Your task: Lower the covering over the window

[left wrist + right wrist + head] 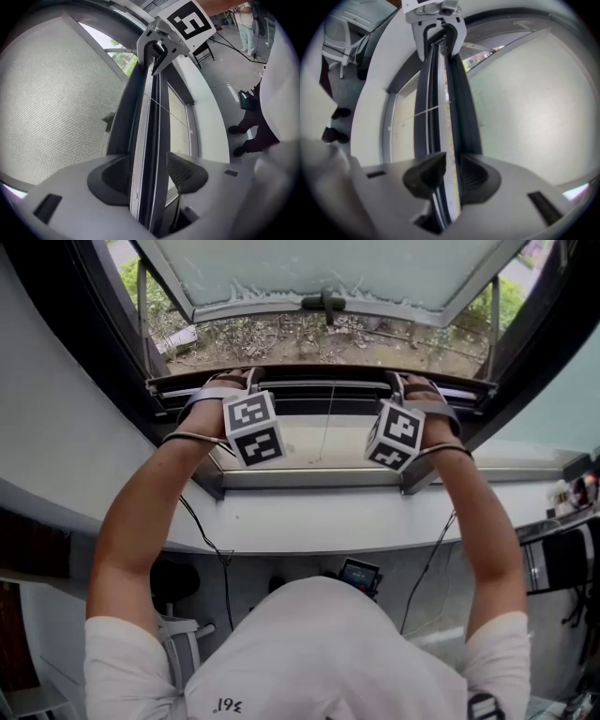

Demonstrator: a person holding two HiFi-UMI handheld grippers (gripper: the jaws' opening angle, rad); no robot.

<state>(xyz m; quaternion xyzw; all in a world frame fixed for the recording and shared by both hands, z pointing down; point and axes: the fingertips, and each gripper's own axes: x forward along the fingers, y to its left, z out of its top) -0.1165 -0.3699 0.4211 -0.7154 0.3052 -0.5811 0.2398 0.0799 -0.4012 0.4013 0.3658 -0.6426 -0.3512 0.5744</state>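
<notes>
The covering's dark bottom rail (328, 390) runs across the top of the window opening, with a thin cord (327, 432) hanging from its middle. My left gripper (228, 382) straddles the rail's left end (150, 117); its pads stand loose at either side of it, so it is open. My right gripper (419, 383) is shut on the rail's right end (440, 93), both pads against it. Each gripper view shows the other gripper at the rail's far end: the right gripper (157, 42) and the left gripper (440, 23).
Beyond the rail, the window sash (328, 268) is swung outward over a garden. A white sill (309, 512) lies below the frame. Cables, a white chair (183, 634) and a small device (359, 573) are on the floor beneath.
</notes>
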